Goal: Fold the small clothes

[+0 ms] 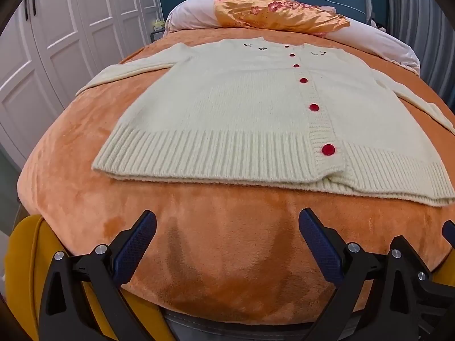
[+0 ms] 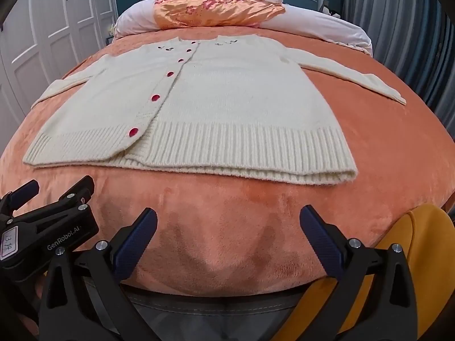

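A cream knitted cardigan [image 1: 233,108] with a row of red buttons lies flat and buttoned on the orange bedspread [image 1: 213,241], sleeves spread out to both sides. The right wrist view shows the same cardigan [image 2: 221,105]. My left gripper [image 1: 227,224] hovers open over bare bedspread, just short of the ribbed hem, nothing between its fingers. My right gripper [image 2: 227,221] is likewise open and empty in front of the hem. The left gripper [image 2: 54,187] also appears at the left edge of the right wrist view.
A white pillow [image 1: 193,14] with an orange floral cloth [image 1: 273,11] lies at the head of the bed against a blue headboard. White wardrobe doors [image 1: 57,42] stand along the left. Something yellow [image 2: 421,255] sits at the bed's near corners.
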Tool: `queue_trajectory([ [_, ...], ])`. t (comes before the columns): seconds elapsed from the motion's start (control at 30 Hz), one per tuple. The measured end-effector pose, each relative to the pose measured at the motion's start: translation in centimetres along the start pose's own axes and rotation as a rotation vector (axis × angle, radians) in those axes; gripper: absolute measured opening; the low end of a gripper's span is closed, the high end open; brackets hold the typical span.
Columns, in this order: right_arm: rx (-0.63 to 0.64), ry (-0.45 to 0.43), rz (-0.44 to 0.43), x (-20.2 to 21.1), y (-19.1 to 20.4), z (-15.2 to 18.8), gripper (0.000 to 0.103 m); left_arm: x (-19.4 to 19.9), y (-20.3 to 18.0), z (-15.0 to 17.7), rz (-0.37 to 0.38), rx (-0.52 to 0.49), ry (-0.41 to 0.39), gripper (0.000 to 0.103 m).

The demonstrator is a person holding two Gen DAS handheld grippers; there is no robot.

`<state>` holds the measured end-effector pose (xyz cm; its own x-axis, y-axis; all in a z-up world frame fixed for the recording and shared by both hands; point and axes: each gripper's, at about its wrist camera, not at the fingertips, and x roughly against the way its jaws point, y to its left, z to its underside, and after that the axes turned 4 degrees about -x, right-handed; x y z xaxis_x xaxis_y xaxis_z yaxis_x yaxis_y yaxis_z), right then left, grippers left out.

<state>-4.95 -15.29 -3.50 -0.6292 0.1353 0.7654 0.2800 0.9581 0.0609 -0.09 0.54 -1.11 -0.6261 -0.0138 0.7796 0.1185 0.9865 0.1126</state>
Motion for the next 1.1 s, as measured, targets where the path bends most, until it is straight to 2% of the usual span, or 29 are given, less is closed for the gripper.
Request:
queue_trajectory([
  [1.1, 0.001, 0.013, -0.005, -0.19, 0.13, 0.07, 0.098, -0.22, -0.48, 0.39, -0.014, -0.019, 0.003, 0.098],
])
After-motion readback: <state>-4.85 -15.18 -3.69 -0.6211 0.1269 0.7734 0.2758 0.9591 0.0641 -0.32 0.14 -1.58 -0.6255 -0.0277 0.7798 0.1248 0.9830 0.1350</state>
